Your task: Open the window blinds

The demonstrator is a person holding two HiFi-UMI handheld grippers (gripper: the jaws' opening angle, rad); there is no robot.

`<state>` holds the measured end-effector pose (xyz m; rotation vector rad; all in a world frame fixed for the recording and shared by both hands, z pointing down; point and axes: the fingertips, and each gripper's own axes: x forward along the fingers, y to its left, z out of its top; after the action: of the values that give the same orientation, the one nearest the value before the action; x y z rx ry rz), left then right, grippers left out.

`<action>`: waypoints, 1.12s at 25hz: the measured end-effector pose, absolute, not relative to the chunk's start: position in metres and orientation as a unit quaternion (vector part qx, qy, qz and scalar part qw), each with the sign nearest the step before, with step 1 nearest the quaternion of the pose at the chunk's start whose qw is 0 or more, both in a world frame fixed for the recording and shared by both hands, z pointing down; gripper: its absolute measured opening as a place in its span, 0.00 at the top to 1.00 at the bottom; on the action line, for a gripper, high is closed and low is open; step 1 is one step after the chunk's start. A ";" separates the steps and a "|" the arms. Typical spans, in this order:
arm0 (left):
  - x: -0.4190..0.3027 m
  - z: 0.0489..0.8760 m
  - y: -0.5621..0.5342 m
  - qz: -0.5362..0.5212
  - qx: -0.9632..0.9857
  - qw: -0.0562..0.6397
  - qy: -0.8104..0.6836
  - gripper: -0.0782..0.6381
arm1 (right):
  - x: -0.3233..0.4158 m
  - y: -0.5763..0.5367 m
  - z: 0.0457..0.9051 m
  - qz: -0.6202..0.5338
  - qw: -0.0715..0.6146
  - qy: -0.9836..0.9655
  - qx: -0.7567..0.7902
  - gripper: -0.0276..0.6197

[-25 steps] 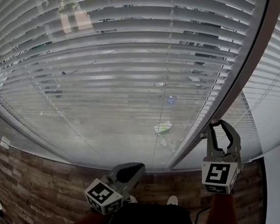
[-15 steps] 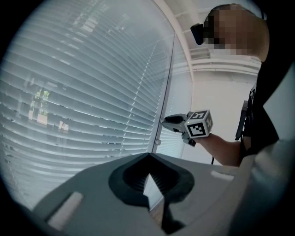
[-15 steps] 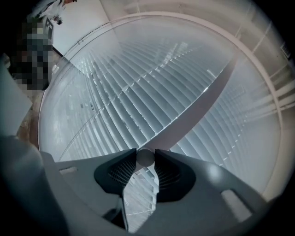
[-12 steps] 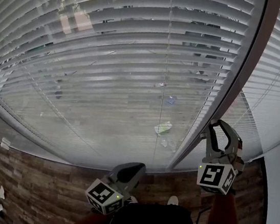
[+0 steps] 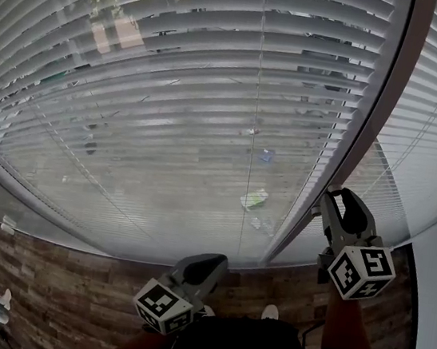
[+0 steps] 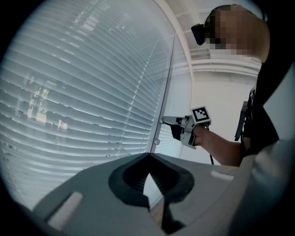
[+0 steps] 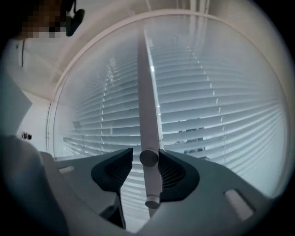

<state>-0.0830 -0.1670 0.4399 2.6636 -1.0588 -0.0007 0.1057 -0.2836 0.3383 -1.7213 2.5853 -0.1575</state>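
Just opening, right gripper (image 7: pixel 145 159) jaws, wand (image 7: pixel 147 92) between

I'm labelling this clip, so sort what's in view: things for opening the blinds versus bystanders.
Job:
window blinds
tilt wand
right gripper, jaws just been opening, wand loose between them

Bystanders:
left gripper, shut, empty
wooden floor

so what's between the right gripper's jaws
The blind wand hangs between the right gripper's jaws, which have just been opening and stand apart around it, as the right gripper view shows.
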 end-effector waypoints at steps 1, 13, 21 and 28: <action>-0.083 0.440 -0.167 -0.001 0.920 0.140 -0.365 0.89 | 0.107 -0.285 0.340 -0.065 0.024 0.830 -0.553 0.65; -0.085 0.439 -0.165 0.000 0.921 0.138 -0.364 0.89 | 0.108 -0.287 0.344 -0.067 0.012 0.826 -0.559 0.72; -0.084 0.437 -0.165 0.001 0.922 0.134 -0.364 0.89 | 0.107 -0.287 0.344 -0.041 -0.015 0.827 -0.560 0.72; -0.084 0.438 -0.166 0.003 0.921 0.134 -0.365 0.89 | 0.107 -0.288 0.343 -0.009 -0.046 0.826 -0.561 0.72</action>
<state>-0.0835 -0.1655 0.4377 2.6697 -1.0581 0.0082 0.1066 -0.2884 0.3434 -1.8173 2.6749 -0.0297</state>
